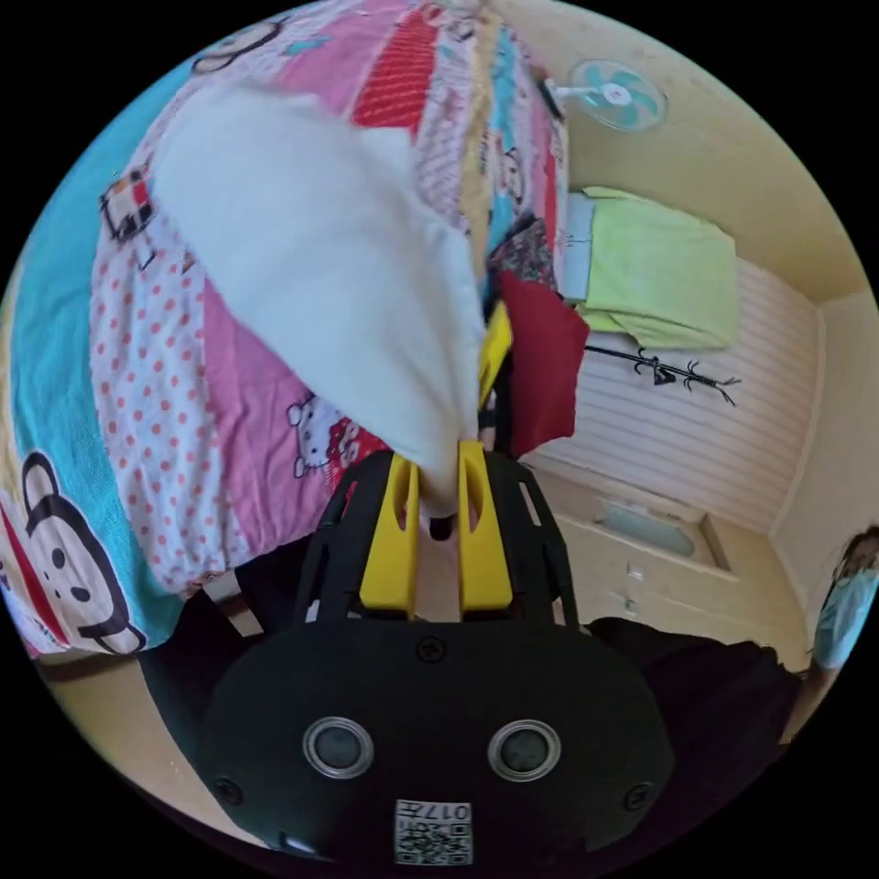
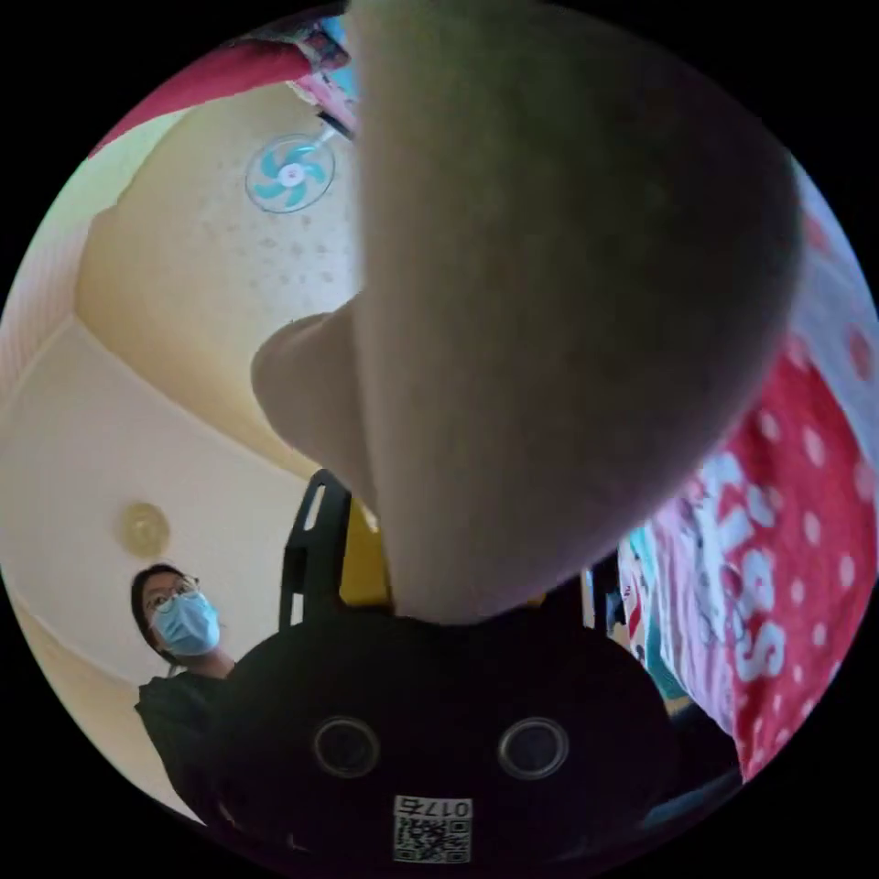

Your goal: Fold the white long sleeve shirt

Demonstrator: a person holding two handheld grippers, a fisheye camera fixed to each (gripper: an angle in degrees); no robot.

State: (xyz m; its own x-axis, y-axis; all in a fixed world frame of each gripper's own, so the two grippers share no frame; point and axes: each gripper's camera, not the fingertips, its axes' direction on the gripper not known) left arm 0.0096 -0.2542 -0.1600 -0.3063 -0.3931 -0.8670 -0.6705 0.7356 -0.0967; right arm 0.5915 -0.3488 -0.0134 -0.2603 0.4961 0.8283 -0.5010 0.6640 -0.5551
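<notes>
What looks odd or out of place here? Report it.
The white shirt drapes over the right gripper, hiding its jaws, so its grip cannot be judged. In the left gripper view, the left gripper pinches a shirt edge cleanly above the patterned bedspread.

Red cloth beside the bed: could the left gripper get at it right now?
Probably not as things stand. The left gripper has its fingers closed on the white shirt, so it is occupied. The red cloth hangs just beyond, unobstructed, but the shirt would have to be released first.
</notes>
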